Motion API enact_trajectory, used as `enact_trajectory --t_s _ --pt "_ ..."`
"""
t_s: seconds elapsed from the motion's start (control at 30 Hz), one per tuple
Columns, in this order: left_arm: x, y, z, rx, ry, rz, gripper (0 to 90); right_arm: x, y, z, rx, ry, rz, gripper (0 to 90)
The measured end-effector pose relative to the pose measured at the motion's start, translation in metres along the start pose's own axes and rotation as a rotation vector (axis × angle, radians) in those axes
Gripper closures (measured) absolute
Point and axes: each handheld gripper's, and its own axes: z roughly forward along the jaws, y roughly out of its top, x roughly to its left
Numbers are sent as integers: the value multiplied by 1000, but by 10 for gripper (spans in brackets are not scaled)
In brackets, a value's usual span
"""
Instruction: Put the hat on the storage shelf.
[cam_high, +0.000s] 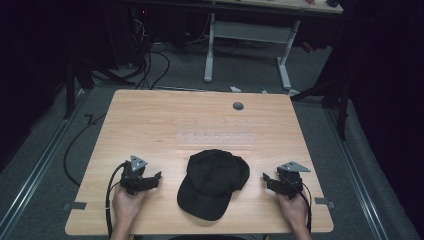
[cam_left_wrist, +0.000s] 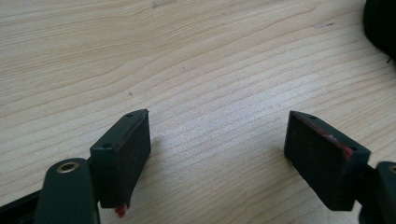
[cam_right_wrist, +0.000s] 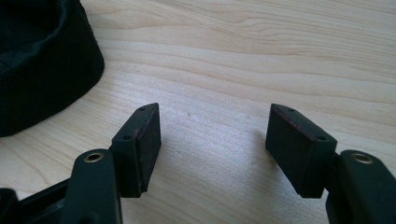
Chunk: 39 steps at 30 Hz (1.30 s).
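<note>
Black fabric of the cap (cam_high: 214, 182) lies on the wooden table (cam_high: 150, 120) near its front edge in the high view, between the left gripper (cam_high: 156, 178) and the right gripper (cam_high: 266, 179), touching neither. Left gripper view: jaws spread wide over bare wood, cap edge at upper right. Right gripper view: jaws likewise apart and empty, cap at upper left.

Bright tabletop, dark surroundings, soft shadows
</note>
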Motion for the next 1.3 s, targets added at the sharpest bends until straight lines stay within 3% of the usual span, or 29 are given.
enact_trajectory --t_s 0.83,1.0,1.3 --pt "0 0 0 1 -1 -1 225 0 0 0 2 -4 4 367" --pt "0 0 0 2 -1 0 225 -3 1 -6 -13 29 41 396" --pt "0 0 0 2 -1 0 224 -3 4 -16 -51 71 60 423"
